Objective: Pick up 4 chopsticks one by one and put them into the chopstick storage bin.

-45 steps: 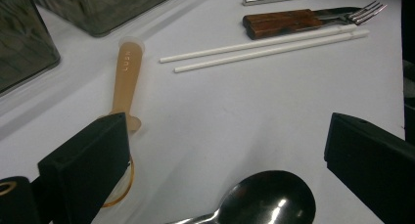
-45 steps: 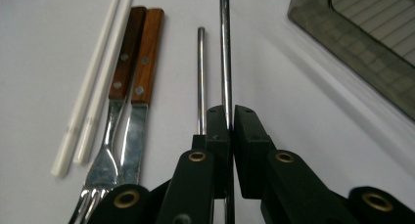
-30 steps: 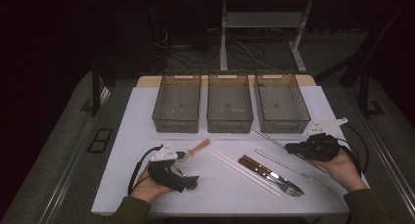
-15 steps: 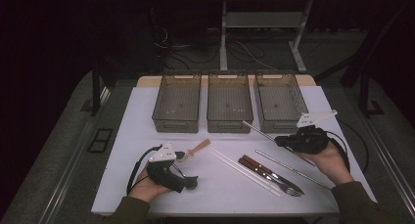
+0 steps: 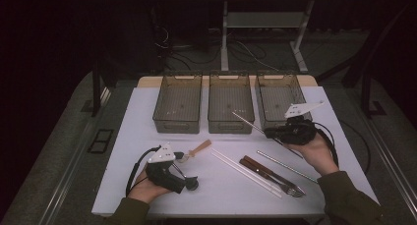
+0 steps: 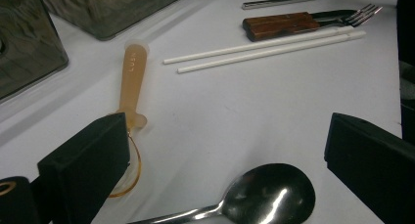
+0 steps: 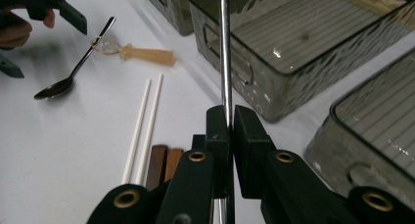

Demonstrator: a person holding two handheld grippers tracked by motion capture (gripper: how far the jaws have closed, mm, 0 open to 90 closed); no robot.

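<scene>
The right hand-held gripper (image 7: 226, 123), its jaws pinched tight on a thin metal chopstick (image 7: 224, 48) lifted off the tabletop (image 5: 221, 185) near the middle bin (image 5: 229, 102), could let the smooth rod pivot or slip, since the grip sits near one end.

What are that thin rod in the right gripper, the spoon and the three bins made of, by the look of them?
The rod, clamped in the right gripper, looks like polished metal: thin, silvery, with a bright streak along it. The spoon seems polished steel too; its bowl mirrors the light. The bins look like smoky, see-through plastic with ribbed floors, though tinted glass can't be ruled out.
</scene>
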